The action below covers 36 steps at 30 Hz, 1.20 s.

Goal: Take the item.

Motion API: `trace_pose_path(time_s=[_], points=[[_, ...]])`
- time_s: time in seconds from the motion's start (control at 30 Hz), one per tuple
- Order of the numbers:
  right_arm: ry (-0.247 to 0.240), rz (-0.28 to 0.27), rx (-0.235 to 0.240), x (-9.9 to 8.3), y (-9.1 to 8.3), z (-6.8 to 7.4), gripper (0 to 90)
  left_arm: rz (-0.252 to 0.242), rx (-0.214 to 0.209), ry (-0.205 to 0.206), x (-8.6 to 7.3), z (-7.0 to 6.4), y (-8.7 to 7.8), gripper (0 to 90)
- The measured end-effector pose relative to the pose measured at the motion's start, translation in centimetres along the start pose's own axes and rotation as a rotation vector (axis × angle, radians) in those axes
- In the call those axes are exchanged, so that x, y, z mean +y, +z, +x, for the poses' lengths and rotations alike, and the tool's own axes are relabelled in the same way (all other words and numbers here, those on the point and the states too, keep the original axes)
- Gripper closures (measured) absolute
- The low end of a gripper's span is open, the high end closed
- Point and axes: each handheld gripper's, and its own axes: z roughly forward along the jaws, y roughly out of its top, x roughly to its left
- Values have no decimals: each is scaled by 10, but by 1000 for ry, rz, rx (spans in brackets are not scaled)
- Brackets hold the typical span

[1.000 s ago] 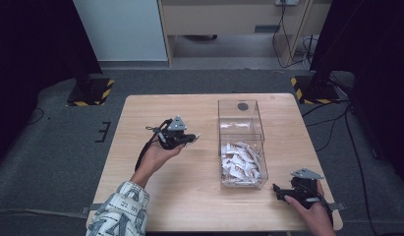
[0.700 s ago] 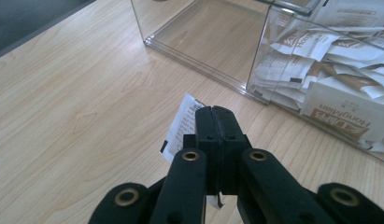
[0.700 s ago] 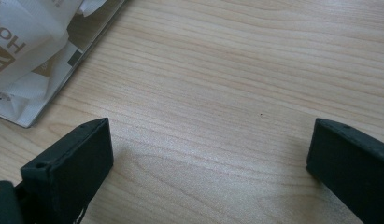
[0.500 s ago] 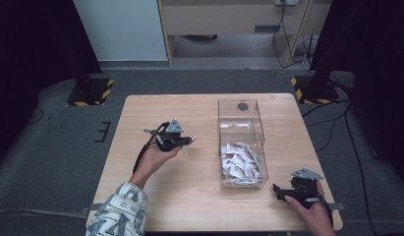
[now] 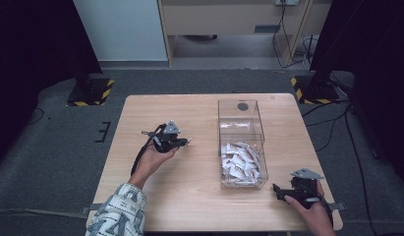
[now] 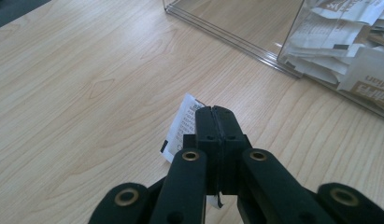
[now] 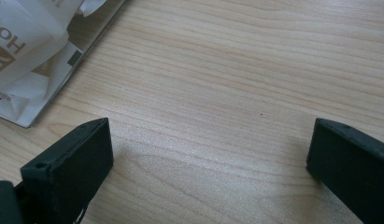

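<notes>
Packet [image 6: 185,126] clamped in left gripper [image 6: 213,122]; clear box [image 5: 241,142] beside.

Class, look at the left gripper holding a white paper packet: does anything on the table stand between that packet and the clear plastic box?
Nothing visible does. The left gripper is shut on the white paper packet, and only bare wooden table lies between it and the clear plastic box, whose near half already holds similar packets.

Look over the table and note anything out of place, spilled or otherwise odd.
One white packet is out of the clear box, pinched between the shut jaws of the left gripper above the bare wood. The other packets lie heaped in the box's near compartment. Nothing looks spilled or damaged. The right gripper is open and empty.
</notes>
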Motion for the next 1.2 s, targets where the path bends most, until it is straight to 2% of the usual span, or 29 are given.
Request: trace_pose_path(time_s=[0.2, 0.4, 1.2], points=[[0, 0, 0, 0, 0, 0, 8, 0, 13, -9, -3, 2, 2, 894], [0, 0, 0, 0, 0, 0, 8, -1, 49, -32, -6, 7, 5, 893], [-3, 0, 6, -1, -1, 0, 8, 17, 52, -44, -12, 8, 23, 883]])
